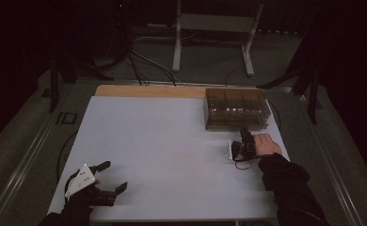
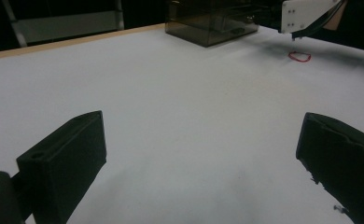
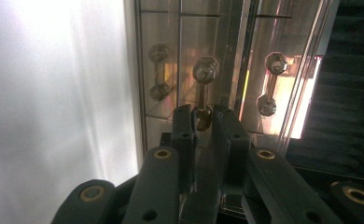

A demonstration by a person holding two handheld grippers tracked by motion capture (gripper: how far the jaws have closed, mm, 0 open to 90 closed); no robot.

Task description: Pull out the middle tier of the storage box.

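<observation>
the tabletop [image 1: 163, 150] lies open from near left across the middle; a smoky drawer box [image 1: 235, 108] blocks the far right, with a red rubber band [image 1: 243, 165] near it.

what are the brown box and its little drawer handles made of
Box: looks like smoky translucent plastic, glossy; the inner dividers show through its walls. Handles: probably metal, shiny with bright glints and faceted ends. The right gripper has its fingers closed on the middle one.

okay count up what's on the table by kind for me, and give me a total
Hand-held gripper: 2, left and right
Clear drawer box: 1
Drawer handles on that box: 3
Red rubber band: 1
Total: 7
</observation>
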